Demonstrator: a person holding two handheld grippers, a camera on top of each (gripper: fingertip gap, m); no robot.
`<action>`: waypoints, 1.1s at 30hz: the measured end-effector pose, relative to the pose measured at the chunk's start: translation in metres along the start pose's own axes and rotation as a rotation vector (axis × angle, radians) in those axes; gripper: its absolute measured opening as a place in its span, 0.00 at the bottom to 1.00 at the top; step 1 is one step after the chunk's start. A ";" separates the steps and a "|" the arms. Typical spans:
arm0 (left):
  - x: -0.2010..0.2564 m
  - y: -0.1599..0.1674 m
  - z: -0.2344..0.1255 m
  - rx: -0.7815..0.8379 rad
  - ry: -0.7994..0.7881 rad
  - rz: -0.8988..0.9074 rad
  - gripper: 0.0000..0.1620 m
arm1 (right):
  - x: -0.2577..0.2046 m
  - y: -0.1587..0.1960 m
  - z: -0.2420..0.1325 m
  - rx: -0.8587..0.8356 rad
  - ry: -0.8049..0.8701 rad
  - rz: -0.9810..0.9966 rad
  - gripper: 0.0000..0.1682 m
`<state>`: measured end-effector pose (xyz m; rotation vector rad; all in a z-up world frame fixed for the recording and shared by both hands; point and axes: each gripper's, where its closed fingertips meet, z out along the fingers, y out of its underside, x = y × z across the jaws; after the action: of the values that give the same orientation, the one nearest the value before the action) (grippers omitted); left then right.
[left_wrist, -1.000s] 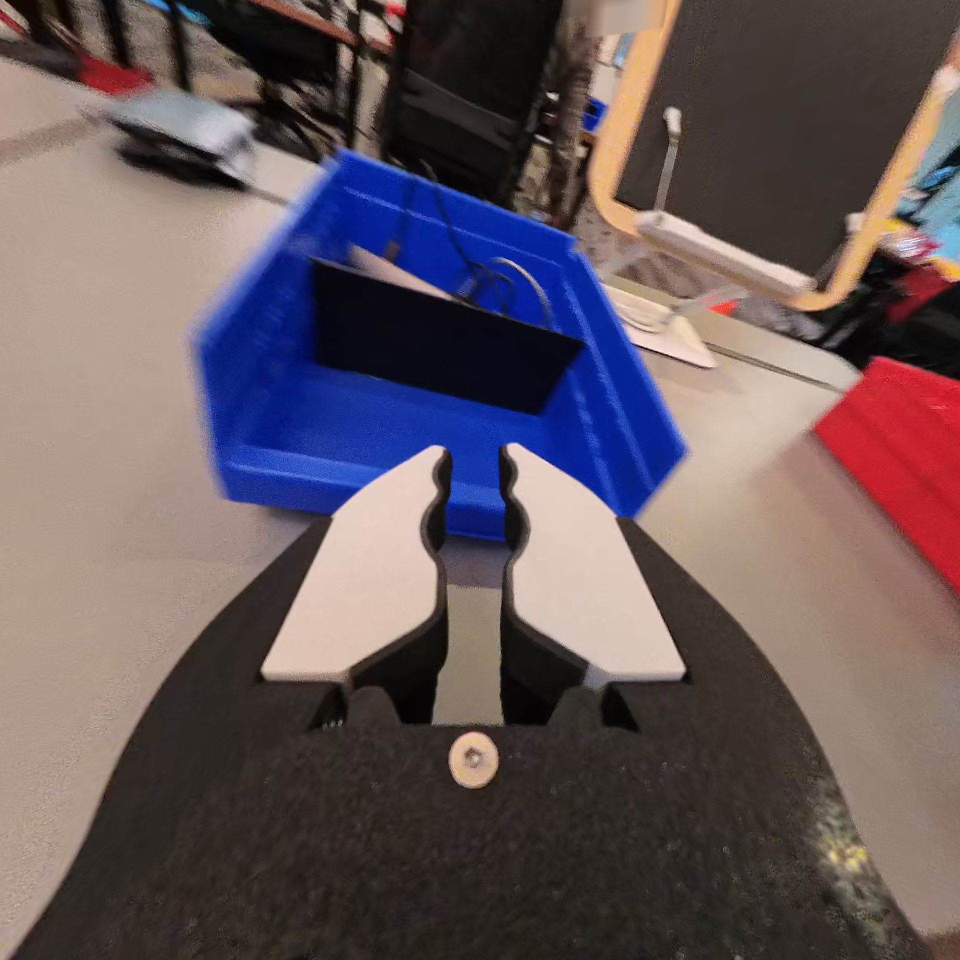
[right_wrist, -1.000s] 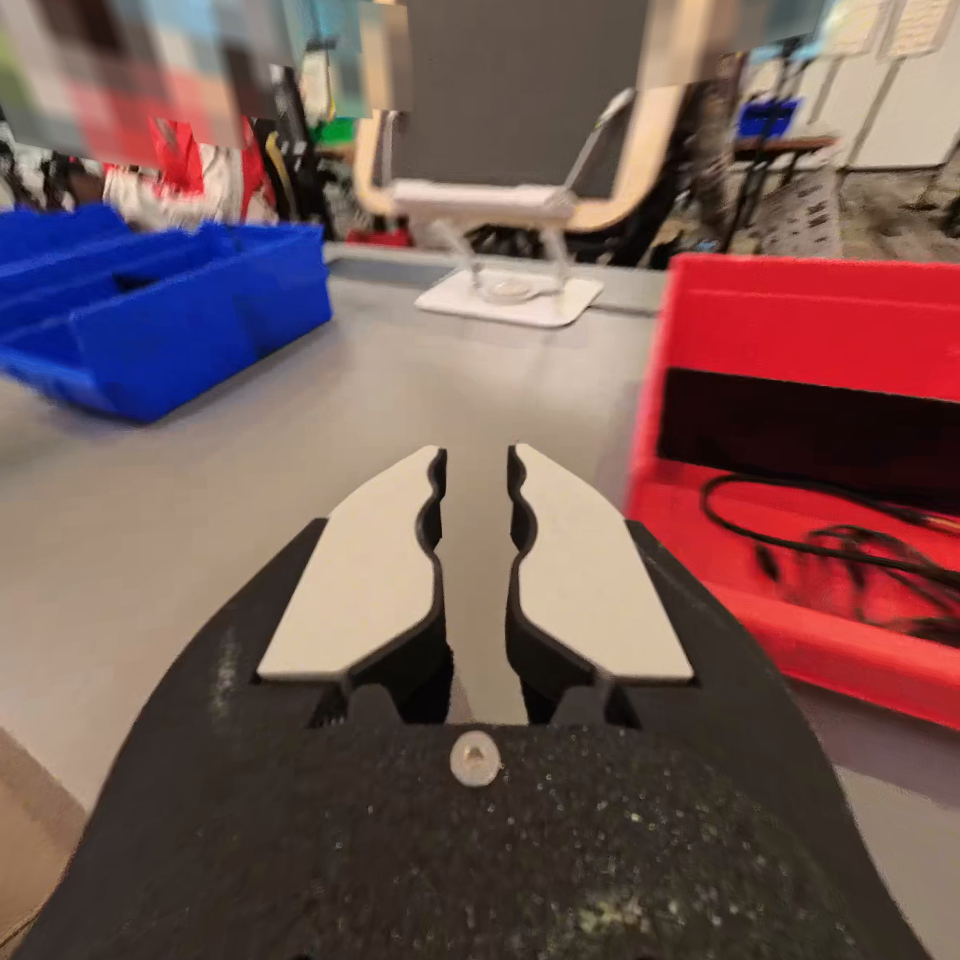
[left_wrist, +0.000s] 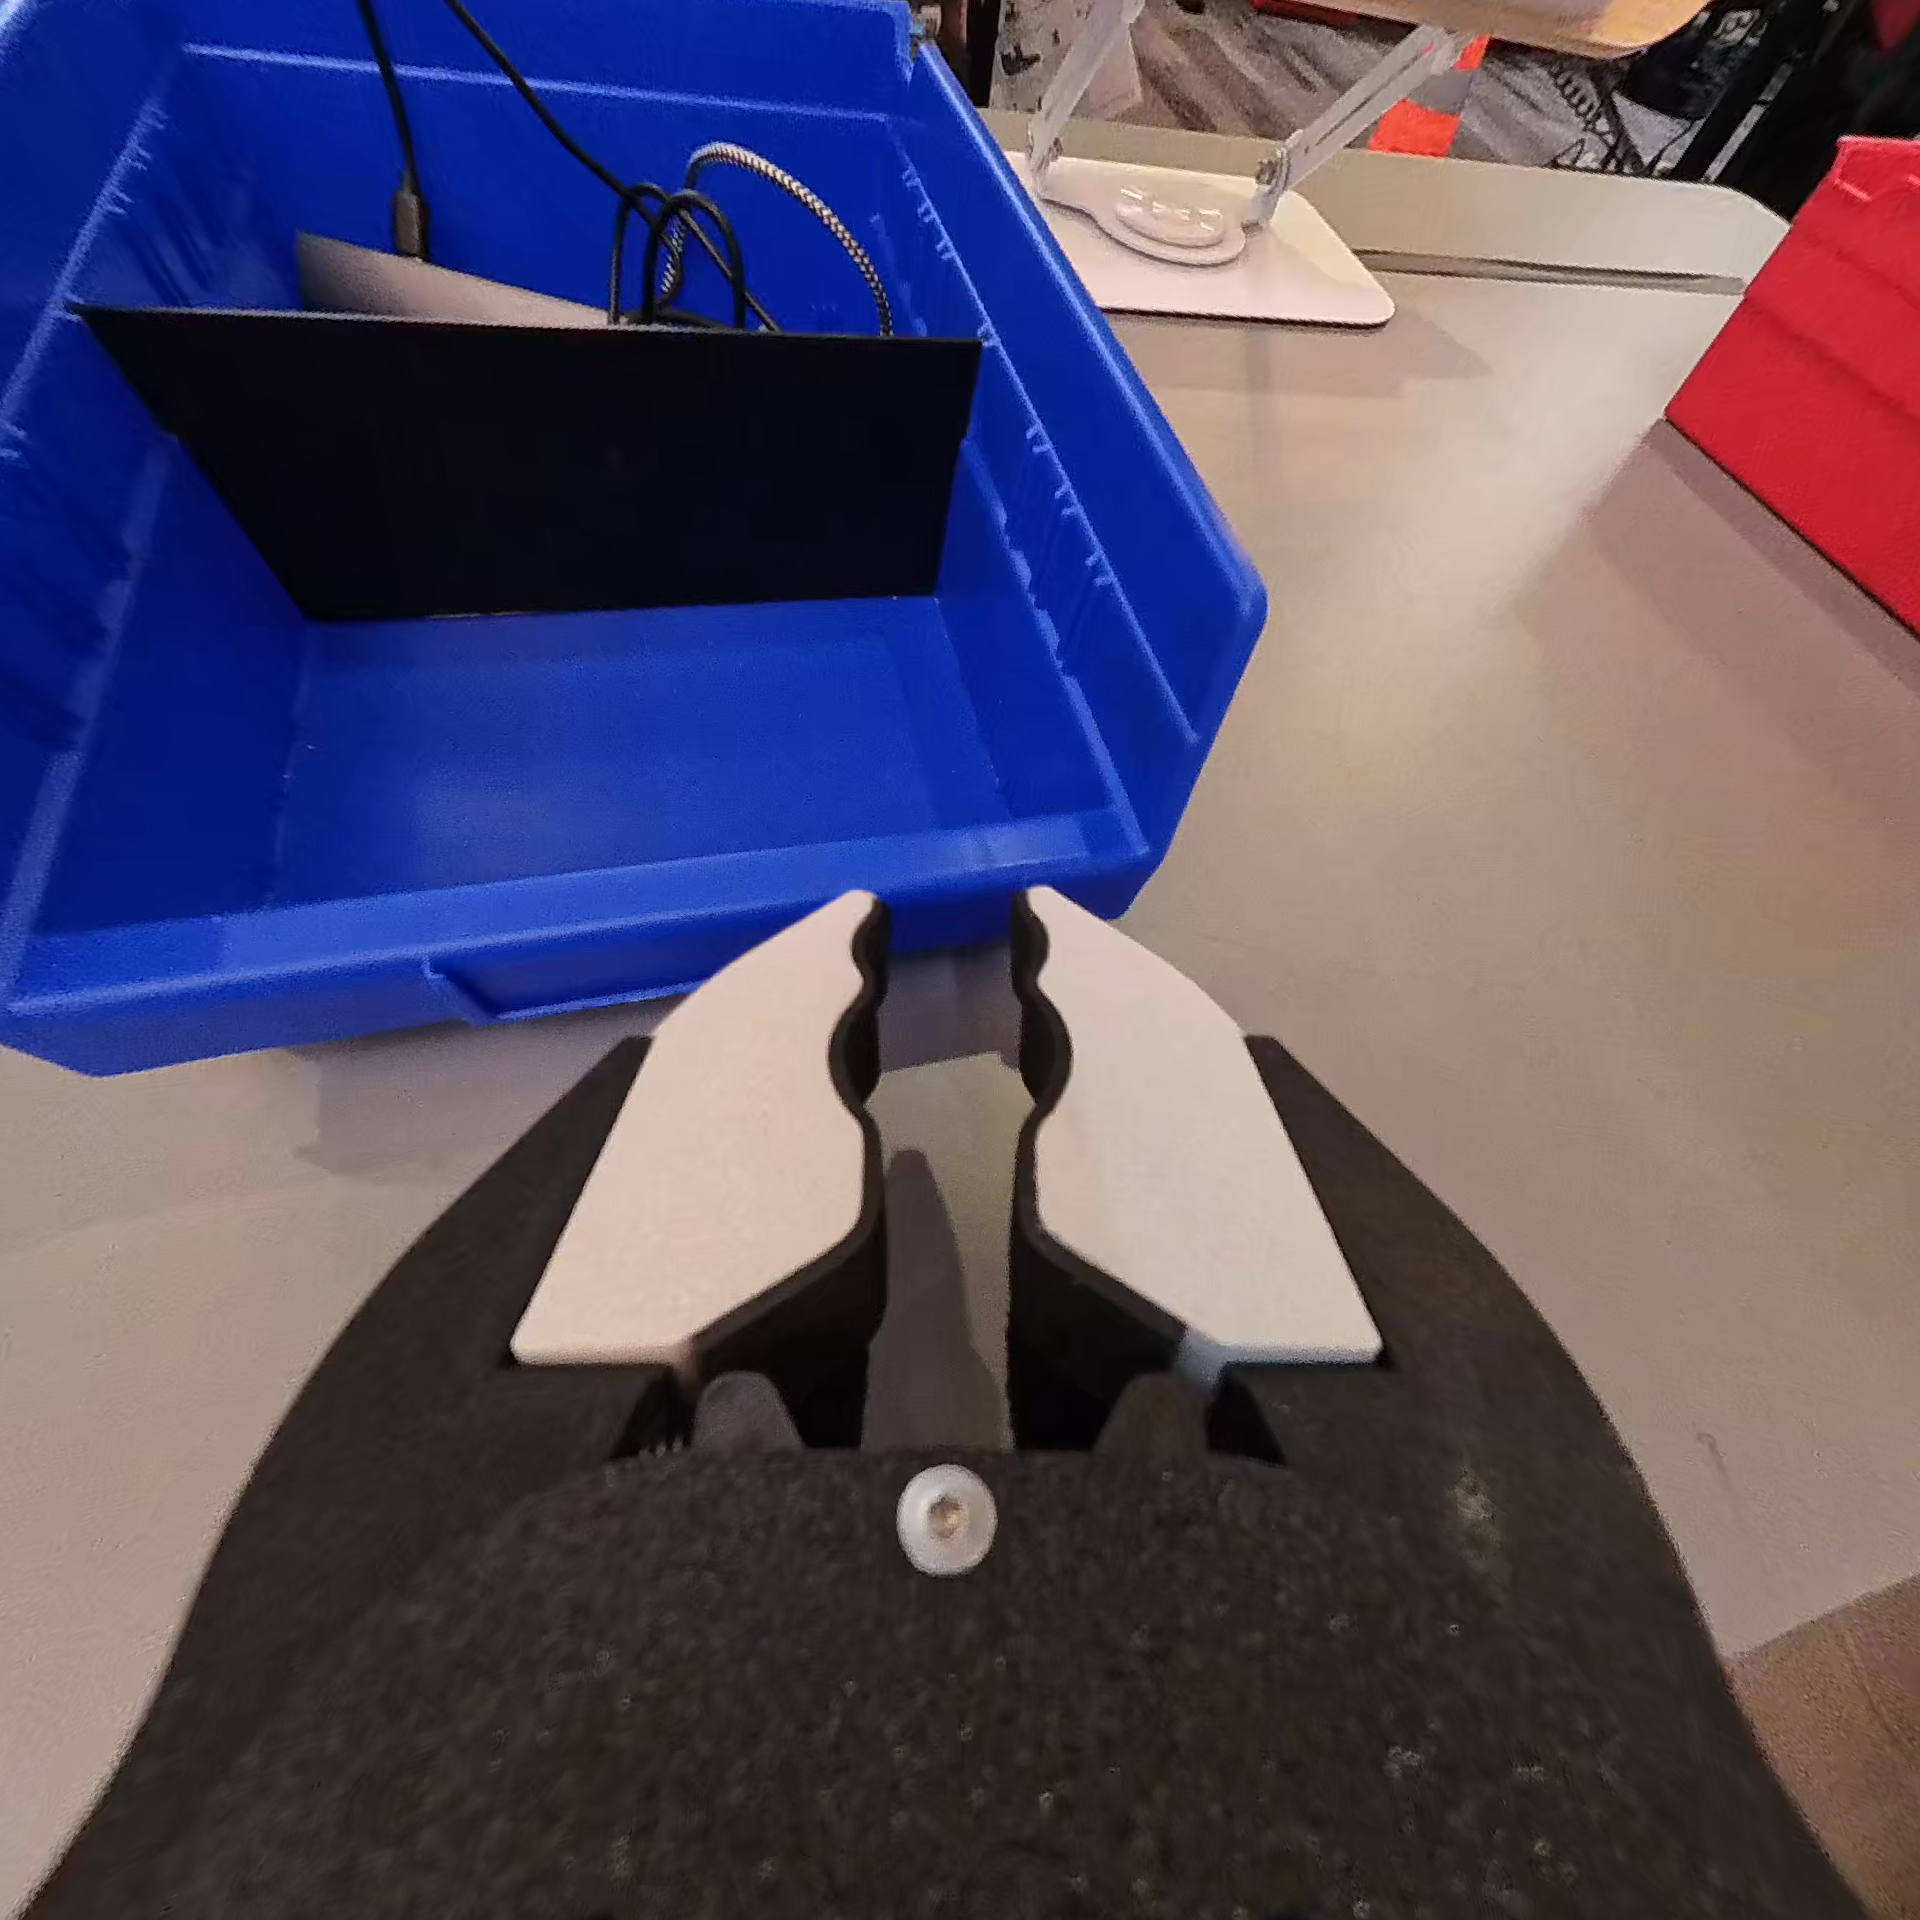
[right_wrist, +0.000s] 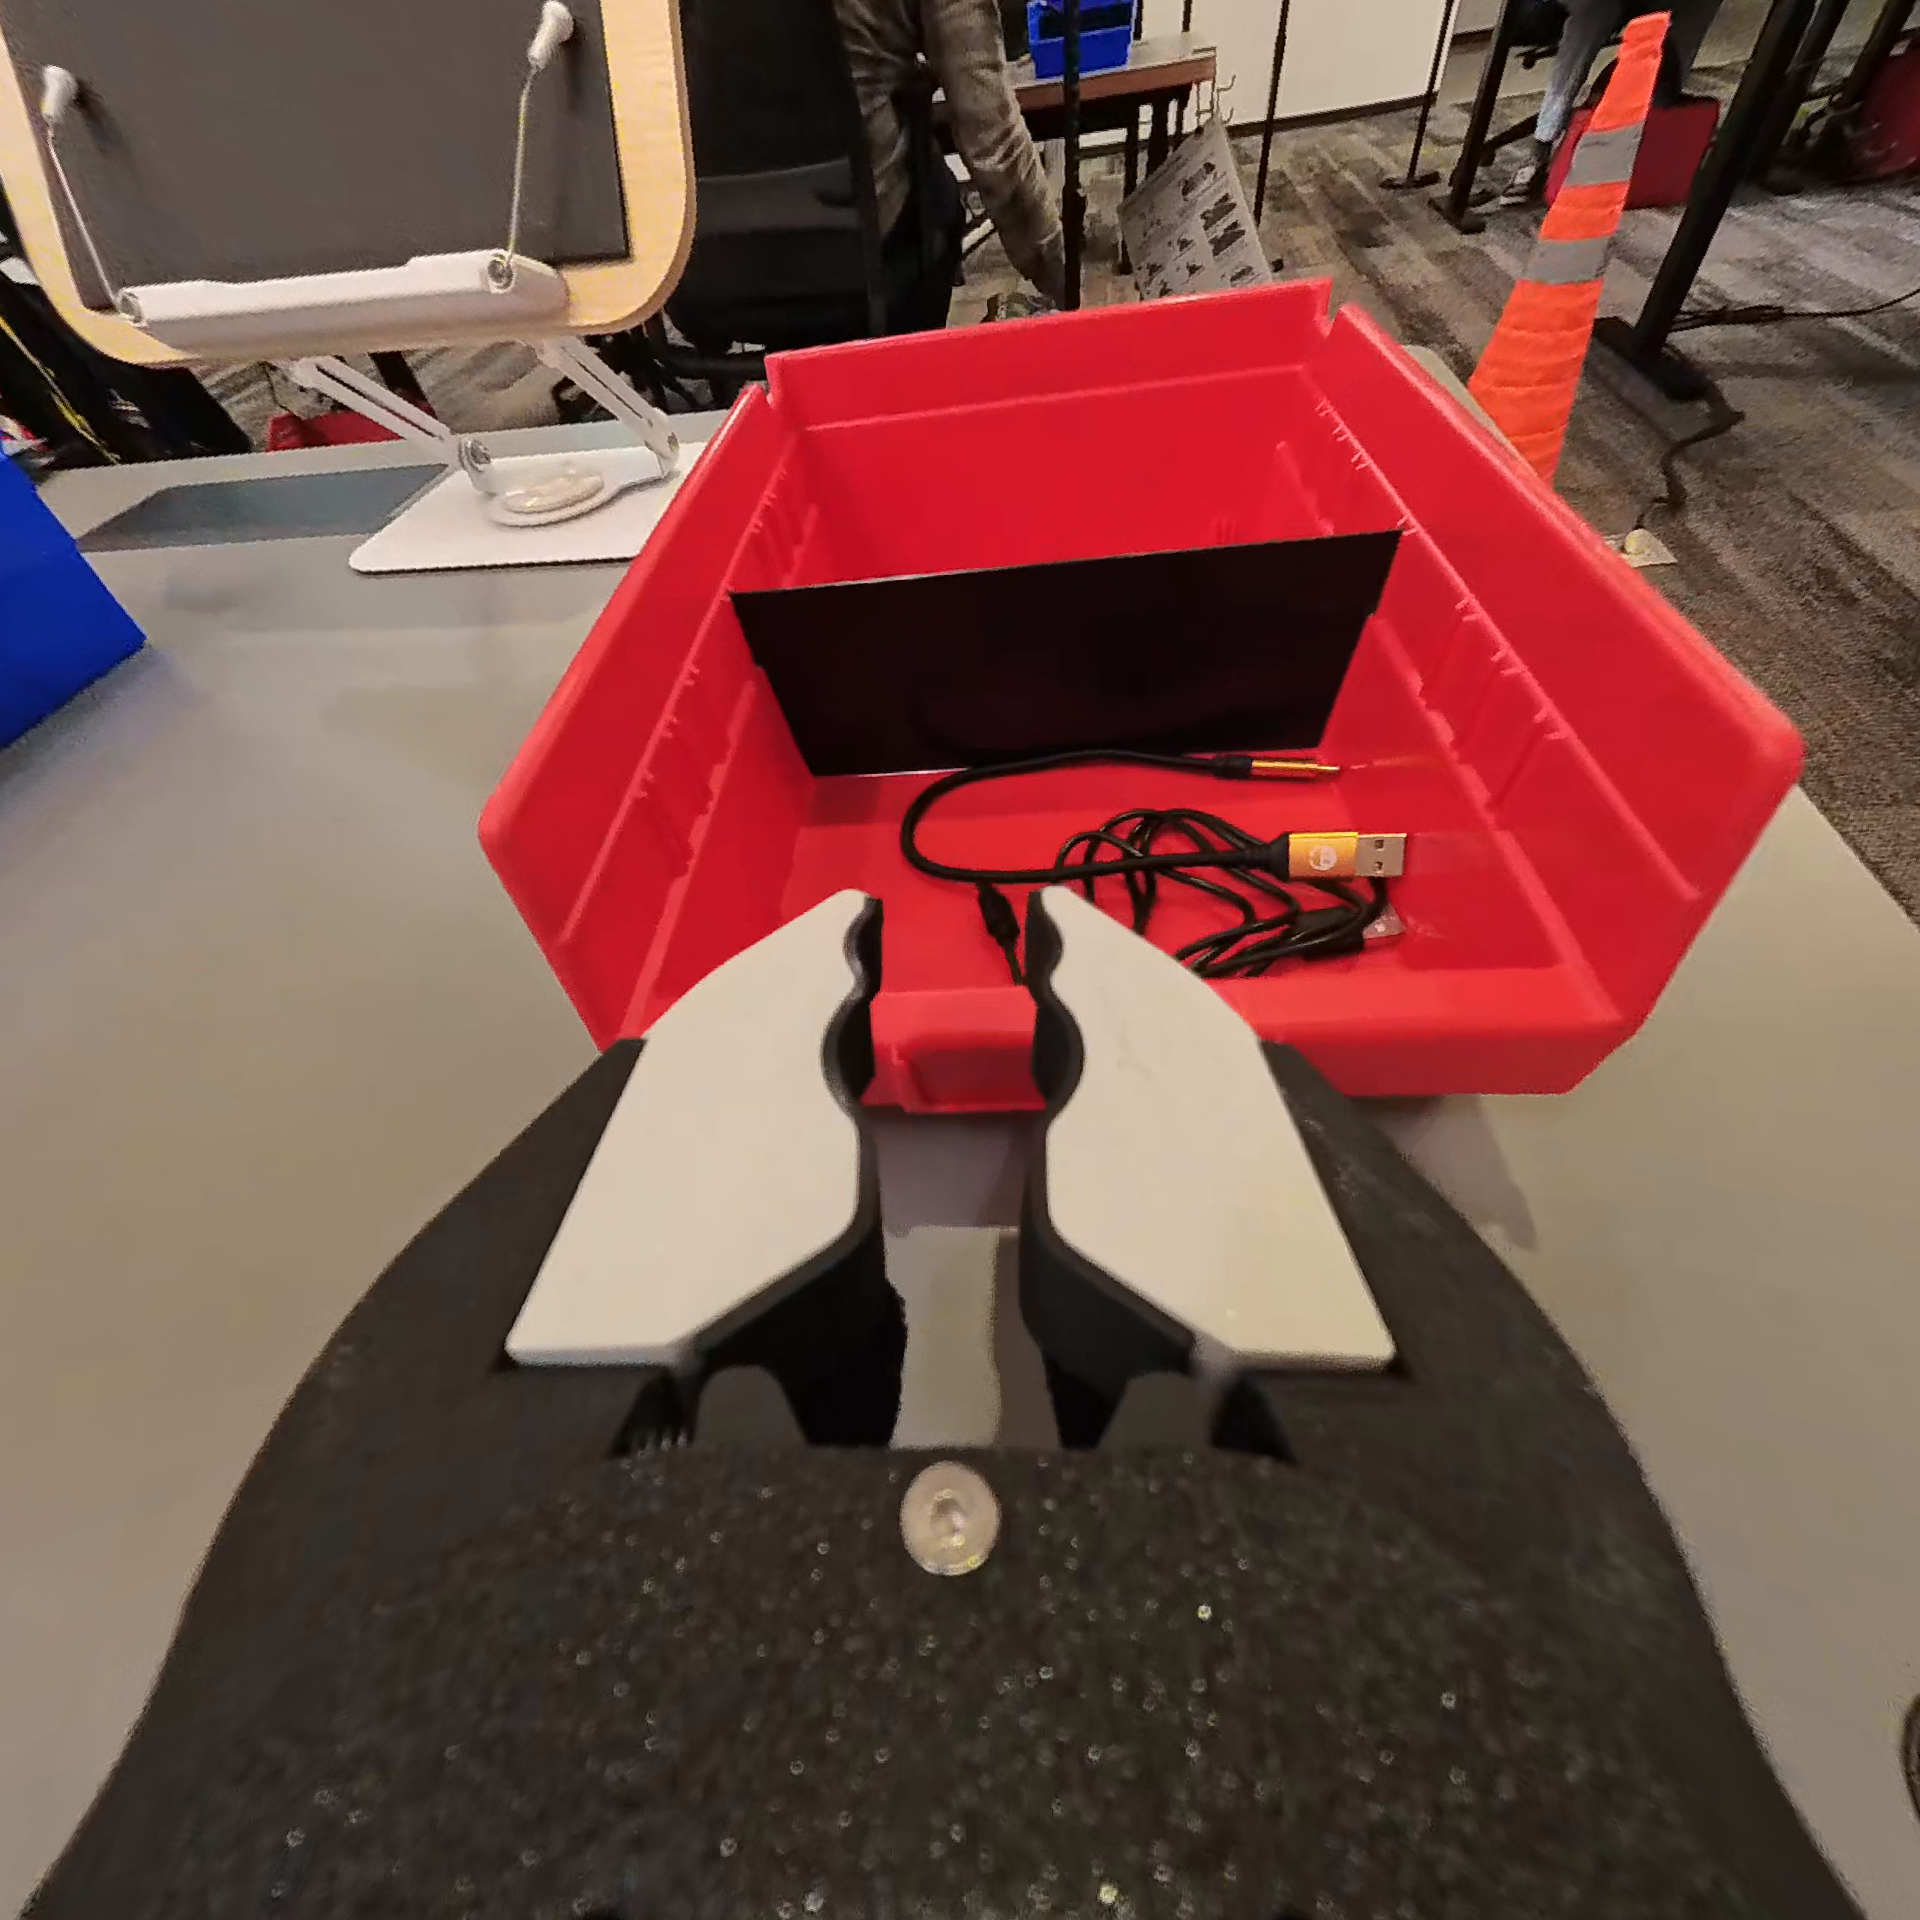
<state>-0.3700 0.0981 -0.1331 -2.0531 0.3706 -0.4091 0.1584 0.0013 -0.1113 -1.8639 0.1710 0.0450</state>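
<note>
Both grippers have been moving closer to their bins since the earlier frames. Left gripper (left_wrist: 948, 914) is hovering with fingers narrowly parted, holding nothing, just before one blue bin (left_wrist: 644, 966) whose one black divider (left_wrist: 540, 468) is fencing off cables (left_wrist: 686, 239) beyond. Right gripper (right_wrist: 954, 909) is hanging likewise, narrowly parted and holding nothing, over the near rim of one red bin (right_wrist: 1455, 1039); black cables (right_wrist: 1195, 883) are lying just past its fingers. Everything is resting on one grey counter (right_wrist: 260, 883); one orange cone (right_wrist: 1558, 249) is standing on carpet beyond.

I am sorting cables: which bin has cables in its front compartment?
The red bin: its cables lie before the black divider; the blue bin keeps them behind.
</note>
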 end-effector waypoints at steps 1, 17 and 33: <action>0.000 0.003 0.001 -0.013 0.007 -0.005 0.13 | -0.001 0.001 0.001 -0.004 -0.008 0.010 0.15; -0.001 0.004 -0.002 -0.016 0.029 -0.018 0.12 | -0.038 0.004 0.010 -0.021 -0.041 -0.191 0.12; -0.016 -0.098 0.005 -0.111 0.223 0.473 0.14 | -0.040 0.007 0.008 -0.031 -0.071 -0.155 0.12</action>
<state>-0.3728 0.1553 -0.0524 -1.9492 1.0081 -0.3303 0.1178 0.0109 -0.1152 -1.8981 -0.0237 0.0063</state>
